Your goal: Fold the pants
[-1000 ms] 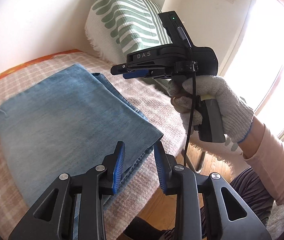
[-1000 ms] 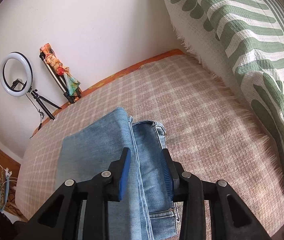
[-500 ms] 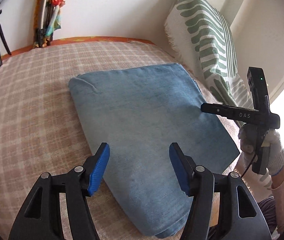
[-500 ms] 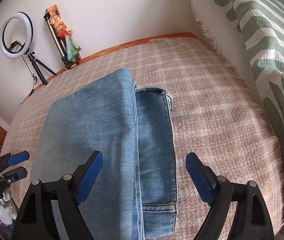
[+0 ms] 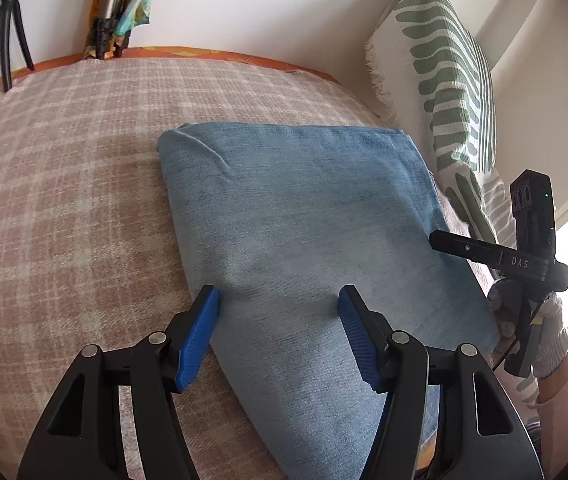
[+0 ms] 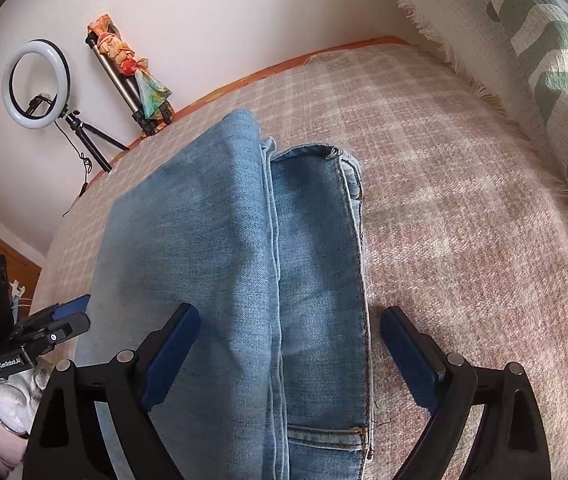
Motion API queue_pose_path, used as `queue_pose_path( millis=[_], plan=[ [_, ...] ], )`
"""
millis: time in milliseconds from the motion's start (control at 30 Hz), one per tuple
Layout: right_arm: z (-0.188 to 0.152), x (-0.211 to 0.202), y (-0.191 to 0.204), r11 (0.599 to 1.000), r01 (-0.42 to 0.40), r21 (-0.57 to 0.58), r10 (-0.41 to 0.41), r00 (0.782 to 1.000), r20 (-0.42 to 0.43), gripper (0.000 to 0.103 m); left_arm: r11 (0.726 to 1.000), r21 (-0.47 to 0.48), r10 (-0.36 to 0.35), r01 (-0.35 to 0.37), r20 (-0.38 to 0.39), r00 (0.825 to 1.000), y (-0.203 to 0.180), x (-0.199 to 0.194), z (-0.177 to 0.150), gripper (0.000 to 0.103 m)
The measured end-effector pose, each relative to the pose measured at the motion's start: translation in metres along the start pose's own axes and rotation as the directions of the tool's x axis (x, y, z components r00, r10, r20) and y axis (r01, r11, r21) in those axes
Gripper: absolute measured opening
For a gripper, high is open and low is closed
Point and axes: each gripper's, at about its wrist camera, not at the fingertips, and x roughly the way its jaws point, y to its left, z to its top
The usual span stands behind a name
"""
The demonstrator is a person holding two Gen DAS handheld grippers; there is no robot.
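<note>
Two grippers hang over a bed, both with their jaws apart and nothing clamped. The bed (image 5: 63, 208) is covered with a pink and cream checked blanket, with an orange edge showing along its far side against a white wall. A big cushion (image 5: 444, 92) with green wavy stripes and a fringed edge leans at the right end of the bed. The folded jeans (image 5: 316, 220) lie in the middle of the blanket as a blue rectangle, smooth on top in the left wrist view; the right wrist view shows the stacked layers, a seam running down them and the waistband end (image 6: 324, 436) near the camera.

The right gripper (image 6: 290, 344) has just been opening and its jaws now stand very wide, straddling most of the width of the jeans (image 6: 243, 280), the blue pads (image 6: 171, 352) clear of the cloth. The left gripper (image 5: 277, 336) has also opened lately, about halfway, and hovers above the near left part of the jeans; its left pad is over their left edge, and whether it touches the denim I cannot tell. Each is held by a hand in a white knitted glove (image 5: 548, 332).

Against the far wall stand a ring light (image 6: 35, 84) on a tripod and another stand draped with a bright cloth (image 6: 131, 64)
</note>
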Motion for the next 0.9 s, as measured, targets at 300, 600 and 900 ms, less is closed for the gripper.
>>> queue_pose_path(
  millis=[300, 600, 900],
  plan=[
    [0.003, 0.006, 0.008, 0.997, -0.059, 0.042, 0.059, 0.998, 0.02, 0.055, 0.999, -0.044, 0.007, -0.005, 0.056, 0.998, 0.002, 0.007, 0.0, 0.061],
    [0.002, 0.004, 0.007, 0.999, -0.031, 0.034, 0.03, 0.999, 0.043, 0.043, 0.998, -0.068, -0.003, 0.008, 0.065, 0.998, 0.006, 0.004, 0.003, 0.039],
    [0.0, 0.009, 0.006, 0.998, -0.061, 0.014, 0.061, 0.997, 0.044, 0.055, 0.995, -0.098, 0.027, -0.021, 0.066, 0.997, 0.011, 0.007, 0.003, 0.06]
  ],
)
